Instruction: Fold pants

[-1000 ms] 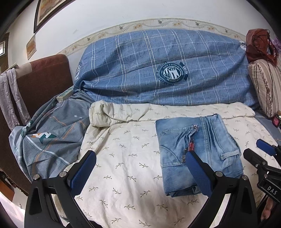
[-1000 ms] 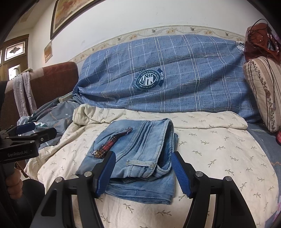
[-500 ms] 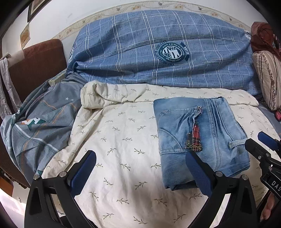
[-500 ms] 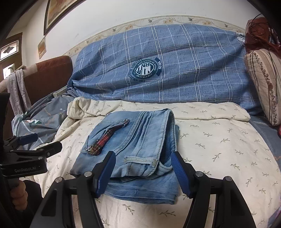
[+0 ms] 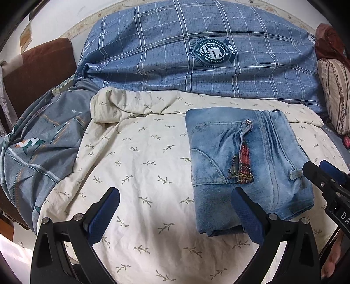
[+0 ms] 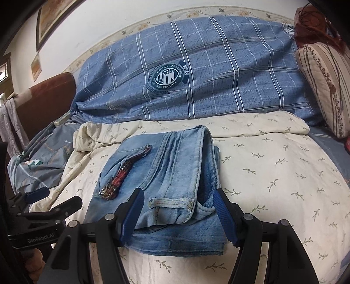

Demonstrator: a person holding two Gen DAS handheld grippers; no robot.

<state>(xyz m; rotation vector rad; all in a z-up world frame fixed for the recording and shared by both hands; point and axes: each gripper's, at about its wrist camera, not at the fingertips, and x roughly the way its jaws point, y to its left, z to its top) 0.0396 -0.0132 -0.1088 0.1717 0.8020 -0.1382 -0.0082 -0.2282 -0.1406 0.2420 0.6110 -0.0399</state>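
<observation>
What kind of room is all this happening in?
Most likely a bedroom at home: folded jeans lie on a bed with a leaf-print sheet, a big blue plaid pillow behind, and a framed picture on the wall.

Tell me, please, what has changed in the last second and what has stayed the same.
Both grippers have come closer to the folded jeans and tipped downward. The left gripper and the right gripper stay open; nothing was taken hold of or let go. The jeans lie unmoved on the cream sheet.
</observation>
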